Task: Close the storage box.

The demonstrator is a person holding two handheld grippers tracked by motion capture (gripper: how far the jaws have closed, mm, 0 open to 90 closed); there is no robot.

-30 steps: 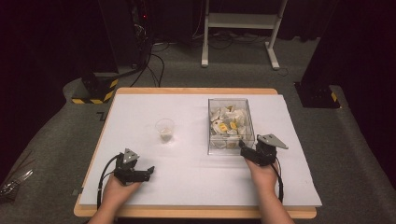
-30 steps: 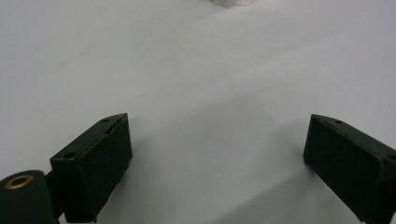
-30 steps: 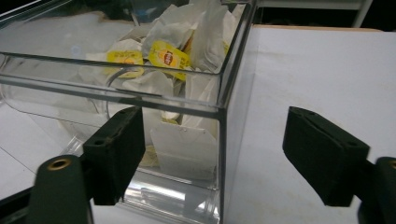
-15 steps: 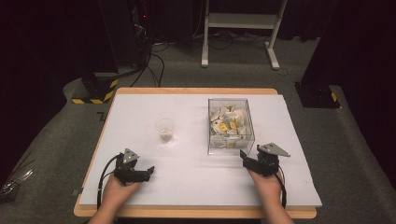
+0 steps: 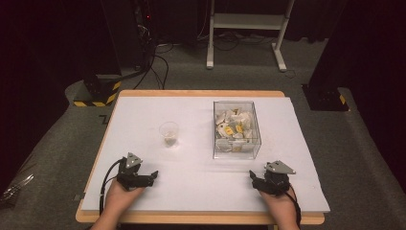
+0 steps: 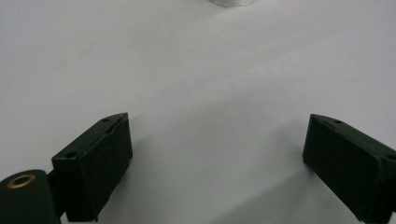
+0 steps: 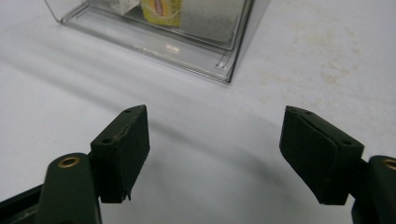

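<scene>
A clear rectangular box (image 5: 237, 128) of tea bags lies with its long axis running away from the person. Both hand-held grippers, left (image 5: 152, 175) and right (image 5: 253, 176), rest wide open and empty on the white surface (image 5: 191, 163); the right's jaws have just narrowed slightly.

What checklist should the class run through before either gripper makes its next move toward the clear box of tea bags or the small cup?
1. Right gripper empty, its jaws having just closed a little: ok, nothing between them.
2. Left gripper open and empty: ok.
3. Clear box upright on the white table cover, top open: ok.
4. Tea bags inside the box: ok, none lie outside it.
5. Small plastic cup upright, apart from the box: ok.
6. What sits in the cup's bottom: cannot tell.
</scene>
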